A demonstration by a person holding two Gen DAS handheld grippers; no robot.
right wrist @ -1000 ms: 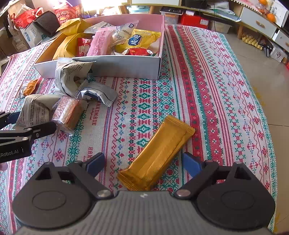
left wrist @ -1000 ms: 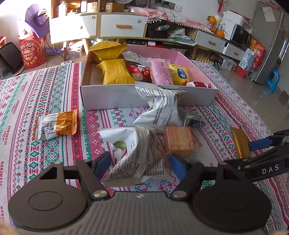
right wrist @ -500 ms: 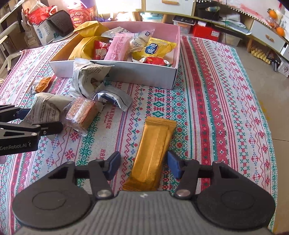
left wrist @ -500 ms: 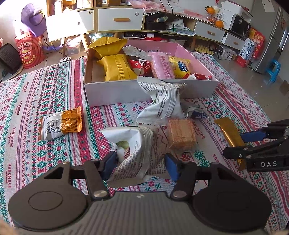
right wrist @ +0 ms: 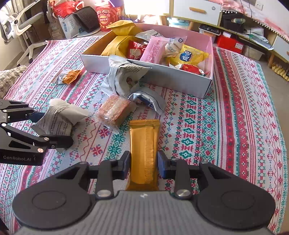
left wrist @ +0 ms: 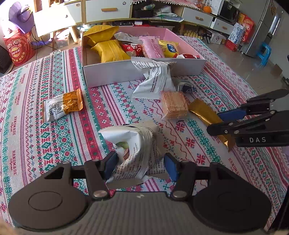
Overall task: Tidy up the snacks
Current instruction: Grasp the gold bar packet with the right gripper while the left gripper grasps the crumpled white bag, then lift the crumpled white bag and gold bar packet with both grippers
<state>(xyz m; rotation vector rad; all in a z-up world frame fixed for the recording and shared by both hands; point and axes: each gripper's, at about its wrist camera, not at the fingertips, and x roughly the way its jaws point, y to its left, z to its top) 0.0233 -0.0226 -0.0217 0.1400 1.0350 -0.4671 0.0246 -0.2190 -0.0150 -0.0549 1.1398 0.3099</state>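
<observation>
Pinched now between the blue pads of the right gripper (right wrist: 143, 165): the gold bar wrapper (right wrist: 144, 150), lengthwise along the fingers, far end pointing toward the box, jaws just narrowed in tight against its two long edges. Off to its left, clamped in the left gripper (left wrist: 140, 167), the crinkled white printed packet (left wrist: 139, 150), jaws roughly half spread, pads pressing its sides after a slight closing. Between the two grips, lying flat on the patterned tablecloth (right wrist: 225, 126), a clear-wrapped square of brown wafer (right wrist: 114, 113), just beyond the bar's far end and touching nothing held. Past that, a crumpled silver-and-blue wrapper (right wrist: 150, 101) and a second white printed packet (right wrist: 124, 77) leaning right up against the near wall of the pink-lined cardboard box (right wrist: 173, 81), crowding the straight line from the bar to the box. Inside the box, packed close: yellow pouches (left wrist: 108, 50), a red packet (left wrist: 131, 50), a pink packet (left wrist: 151, 47), a yellow bag with a blue label (right wrist: 187, 57). Out alone on the cloth, well left of the rest, a small orange-and-white packet (left wrist: 62, 106). Behind the table, white drawers (left wrist: 107, 10), a red printed bag (left wrist: 16, 48) on the floor, a blue stool (left wrist: 263, 54) far right.
</observation>
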